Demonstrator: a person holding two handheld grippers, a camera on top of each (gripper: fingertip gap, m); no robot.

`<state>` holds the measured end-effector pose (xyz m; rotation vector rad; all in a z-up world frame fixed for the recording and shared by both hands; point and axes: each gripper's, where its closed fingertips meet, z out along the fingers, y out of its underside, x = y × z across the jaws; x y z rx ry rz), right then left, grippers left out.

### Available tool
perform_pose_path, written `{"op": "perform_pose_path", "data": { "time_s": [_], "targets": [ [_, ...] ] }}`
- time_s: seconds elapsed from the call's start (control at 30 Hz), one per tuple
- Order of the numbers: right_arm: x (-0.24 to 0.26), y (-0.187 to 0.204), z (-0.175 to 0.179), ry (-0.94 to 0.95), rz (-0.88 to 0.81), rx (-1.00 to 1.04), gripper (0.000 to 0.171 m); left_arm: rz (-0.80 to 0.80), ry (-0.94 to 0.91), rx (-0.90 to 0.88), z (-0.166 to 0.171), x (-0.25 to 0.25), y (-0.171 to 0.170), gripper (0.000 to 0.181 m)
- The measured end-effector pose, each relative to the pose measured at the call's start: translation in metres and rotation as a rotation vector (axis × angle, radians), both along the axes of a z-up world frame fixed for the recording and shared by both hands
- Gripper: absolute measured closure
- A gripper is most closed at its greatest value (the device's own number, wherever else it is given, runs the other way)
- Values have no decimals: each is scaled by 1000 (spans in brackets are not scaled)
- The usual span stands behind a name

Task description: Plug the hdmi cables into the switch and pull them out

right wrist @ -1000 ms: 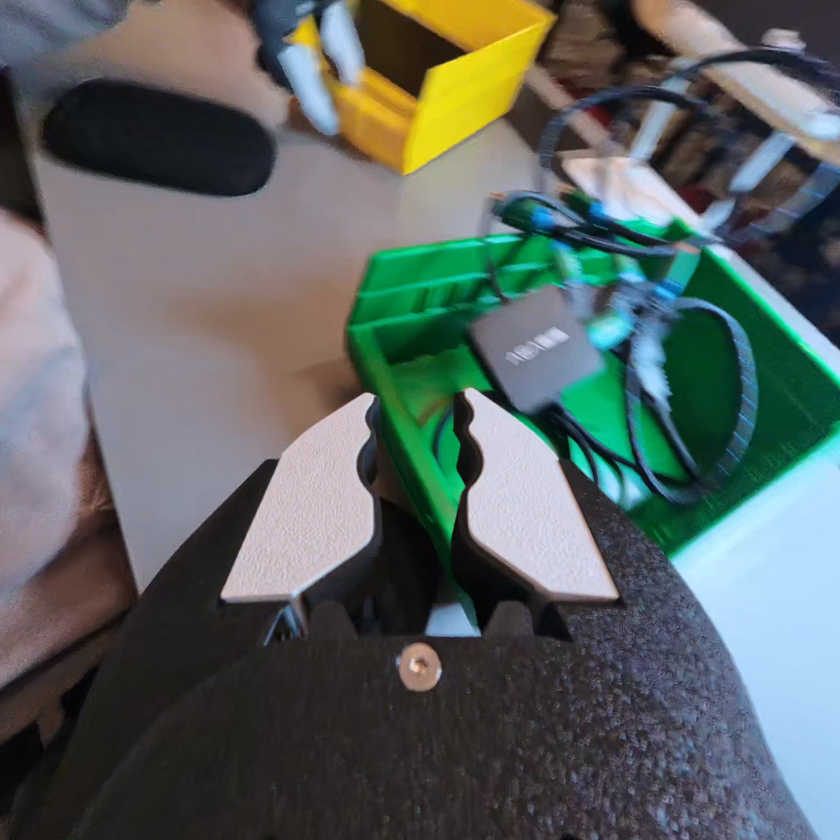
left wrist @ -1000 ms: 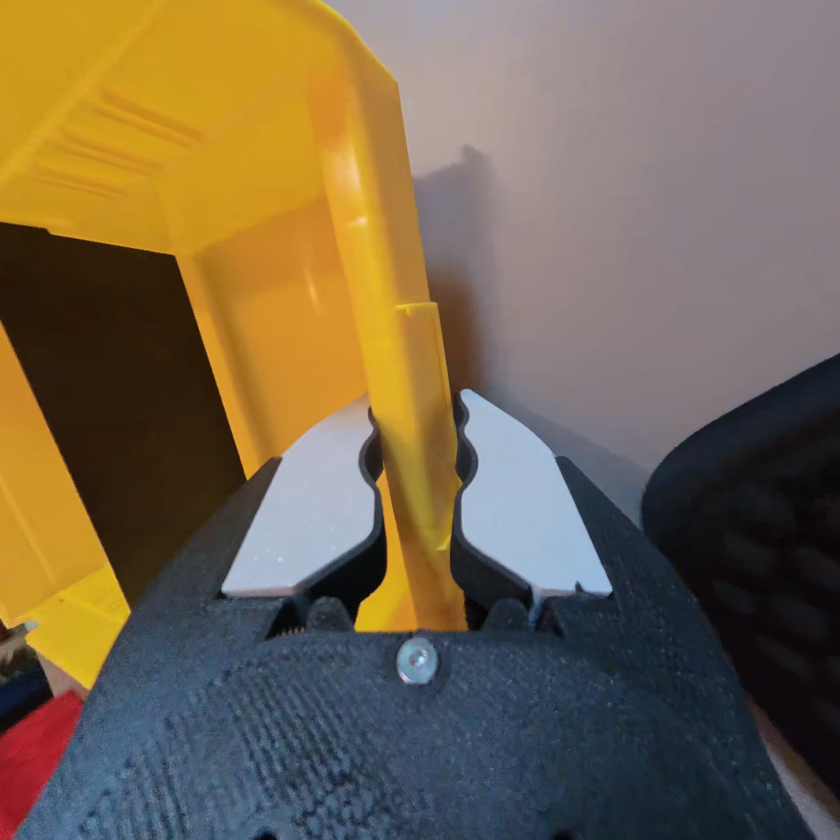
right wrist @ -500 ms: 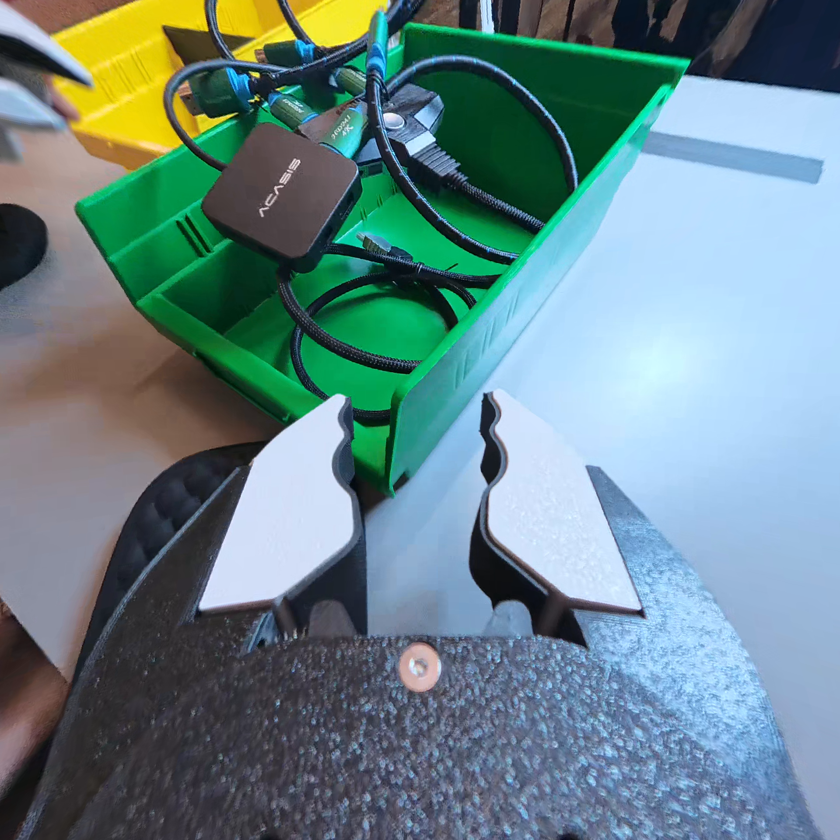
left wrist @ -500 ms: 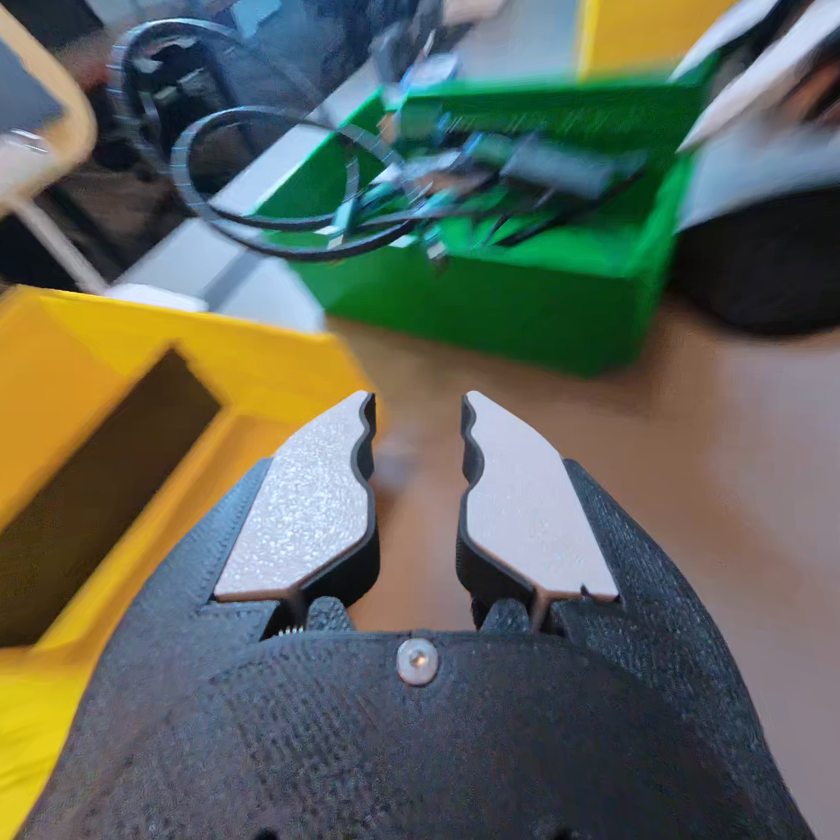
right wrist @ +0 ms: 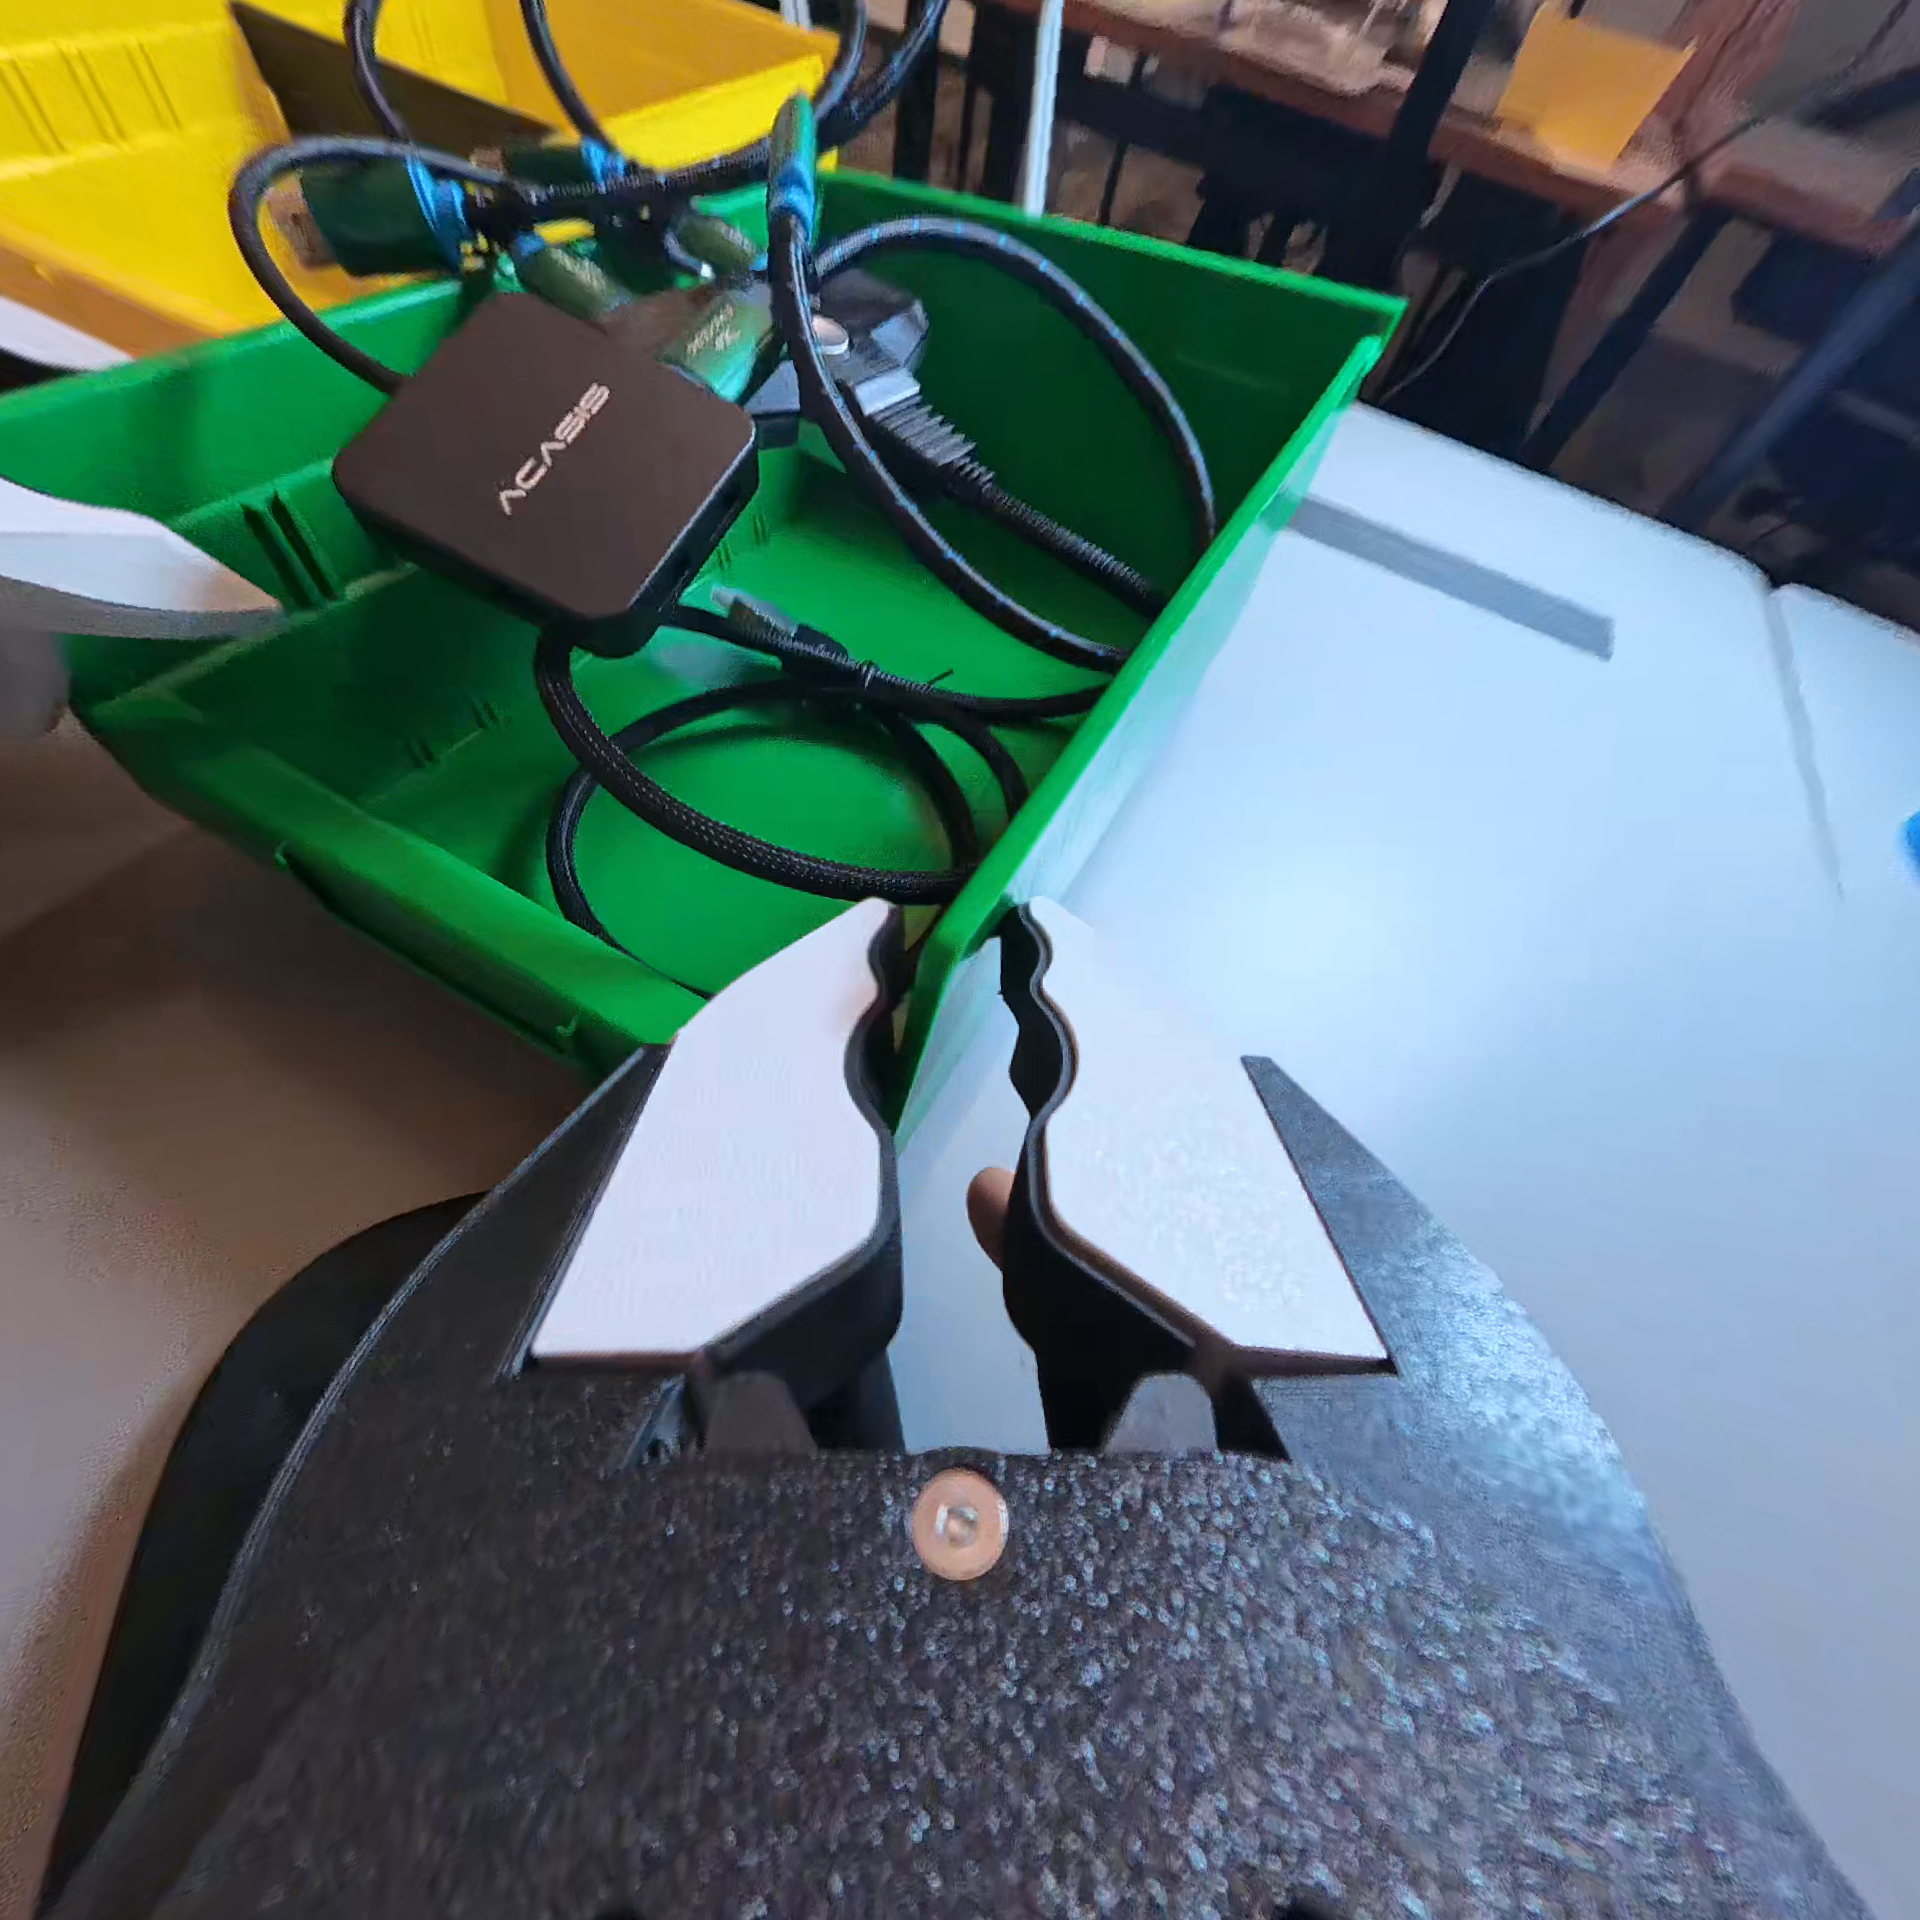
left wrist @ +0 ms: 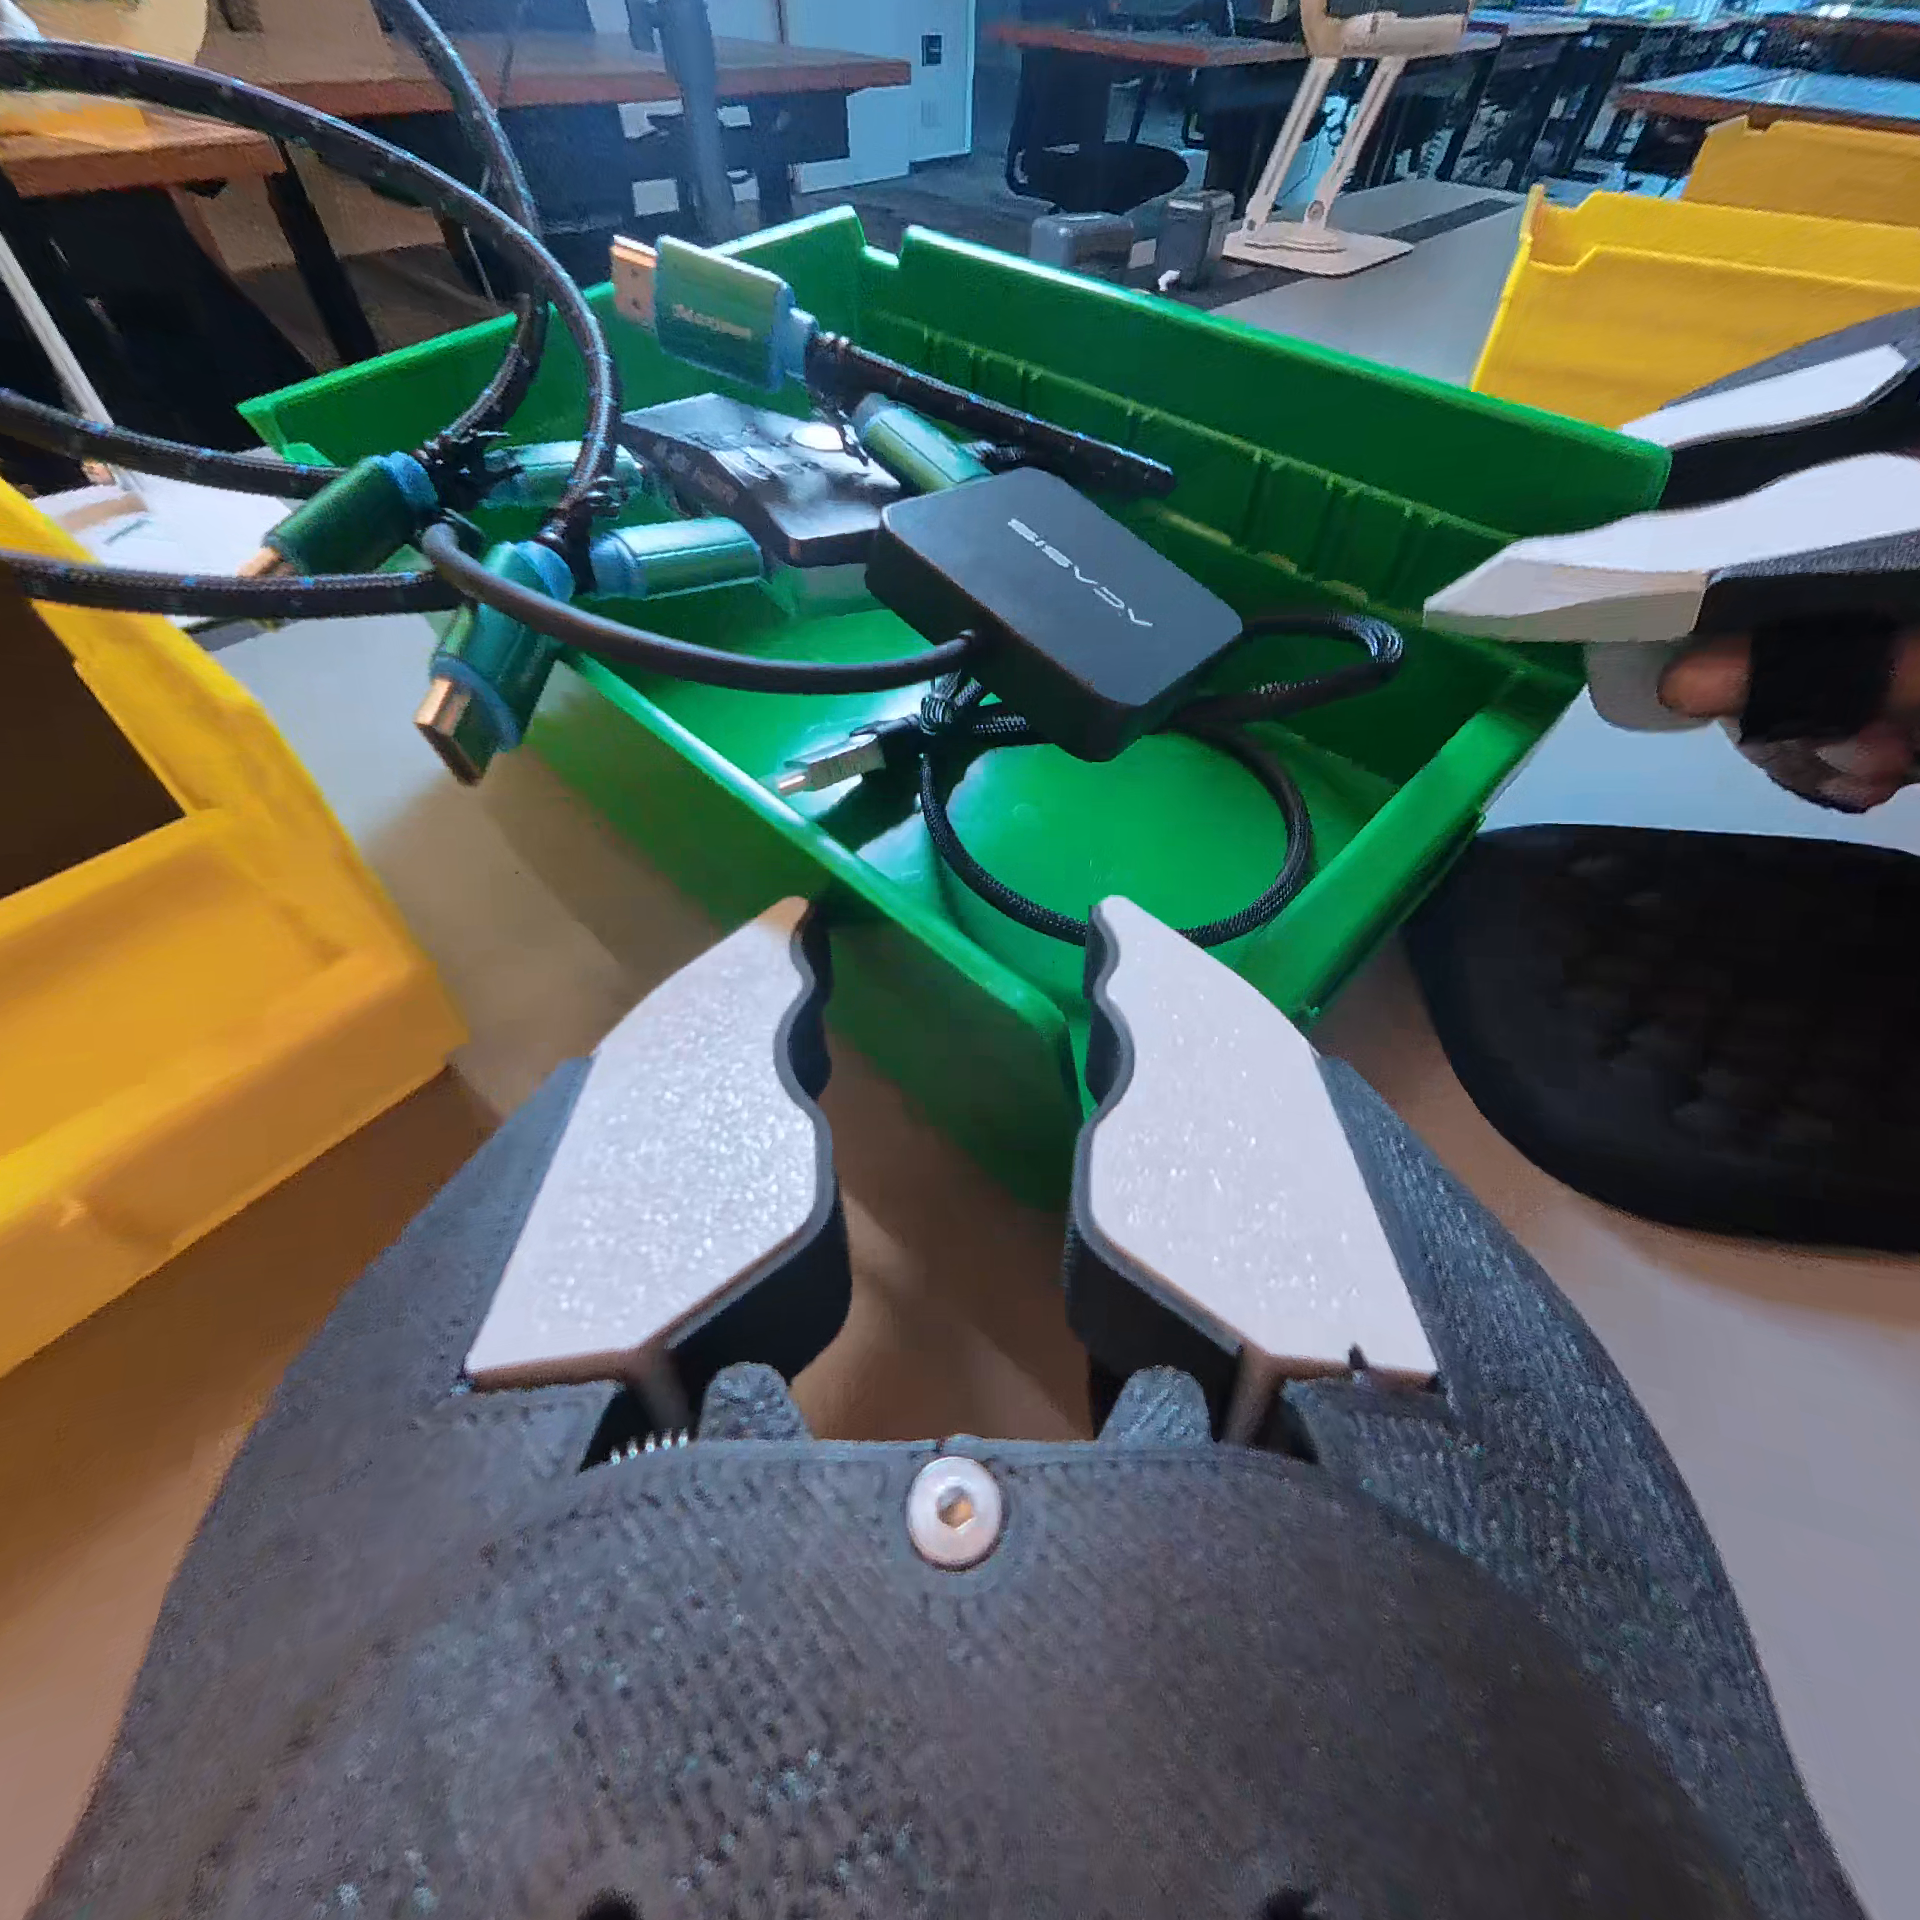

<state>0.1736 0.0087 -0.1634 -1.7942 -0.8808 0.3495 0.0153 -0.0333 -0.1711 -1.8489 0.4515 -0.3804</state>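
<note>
Working both grippers toward the green plastic bin point(left wrist: 1299, 436), I judge I am at the very start: nothing is plugged in, and the cables and switch are not yet out of the bin. My left gripper point(left wrist: 951, 935) hovers at the bin's near corner with its jaws apart and nothing between them. My right gripper point(right wrist: 956, 930) straddles the bin's side wall at the opposite corner, jaws narrowed around the thin green edge; I cannot tell whether the pads actually touch it.

The flat black square switch box point(left wrist: 1049, 603) rests tilted on the heap inside the bin, its thin black lead curling under it. Braided black HDMI cables with green-and-blue plug shells point(left wrist: 717, 312) are tangled at the far end, one plug point(left wrist: 488, 665) hanging out over the bin's rim, the loops rising up and out of the bin.

Next, I think, one gripper must steady the bin or switch while the other picks a single plug by its shell.

Room is tight on the left, where a yellow plastic bin point(left wrist: 187, 1018) stands near the green one, and a second yellow bin point(left wrist: 1683, 301) sits behind on the right. A black padded rest point(left wrist: 1683, 1039) lies just beside the green bin's near right corner. The pale tabletop point(right wrist: 1507, 935) beyond the right wall is the best free ground.
</note>
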Motion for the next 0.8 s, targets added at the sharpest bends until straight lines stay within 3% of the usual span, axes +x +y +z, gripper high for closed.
{"op": "perform_pose_path", "data": {
  "time_s": [0.13,0.23,0.37,0.6,0.8],
  "targets": [
    [10,-20,41,-23,-53,164,160,-50,5,45,11,10,-23,135],
    [10,-37,75,18,-42,223,159,-53,0,148,45,10,-40,138],
    [-24,-57,115,119,46,258,155,76,159,339,100,-28,-60,156],
    [-151,-81,162,319,290,266,155,367,257,440,166,-147,-113,166],
    [-284,-104,173,440,563,199,154,600,295,464,191,-254,-177,165]
  ]
}}
